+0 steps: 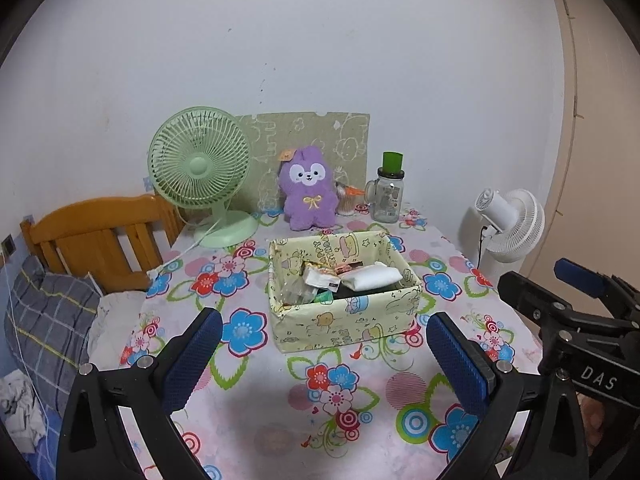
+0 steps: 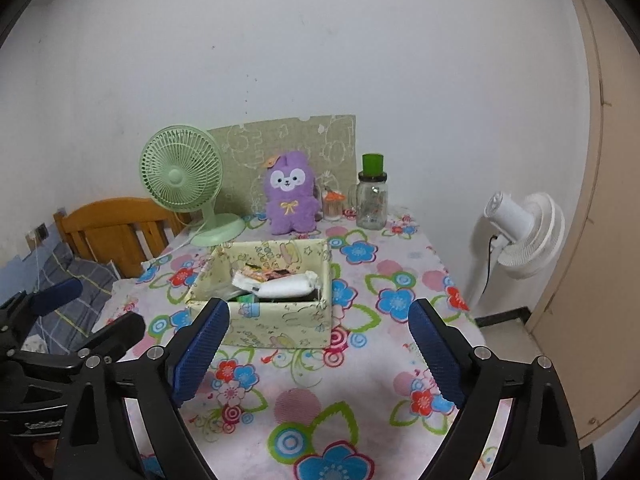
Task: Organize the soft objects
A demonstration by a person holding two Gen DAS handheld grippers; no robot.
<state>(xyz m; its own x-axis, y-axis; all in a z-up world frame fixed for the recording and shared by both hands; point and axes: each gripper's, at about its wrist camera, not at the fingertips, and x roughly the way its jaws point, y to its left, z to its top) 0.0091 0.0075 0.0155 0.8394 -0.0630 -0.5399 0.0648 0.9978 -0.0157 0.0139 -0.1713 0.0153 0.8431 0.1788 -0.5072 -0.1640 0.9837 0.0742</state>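
Note:
A purple plush rabbit (image 1: 308, 194) (image 2: 290, 200) sits upright at the back of the flowered table, against a patterned board. In front of it stands a yellow cartoon-print box (image 1: 340, 324) (image 2: 280, 330) with a white soft pack (image 1: 370, 278) (image 2: 286, 286) and several small packets inside. My left gripper (image 1: 324, 344) is open, nothing between its blue pads, hovering short of the box's near wall. My right gripper (image 2: 320, 340) is open too, likewise empty and near the box's front. Each gripper shows at the edge of the other's view: the right gripper (image 1: 548, 284), the left gripper (image 2: 88, 312).
A green desk fan (image 1: 200, 172) and its cord stand back left. A glass jar with a green lid (image 1: 387, 192) and a small cup (image 1: 346, 200) stand back right. A white floor fan (image 2: 520, 232) is beyond the table's right edge, a wooden headboard (image 1: 96, 236) and bedding to the left.

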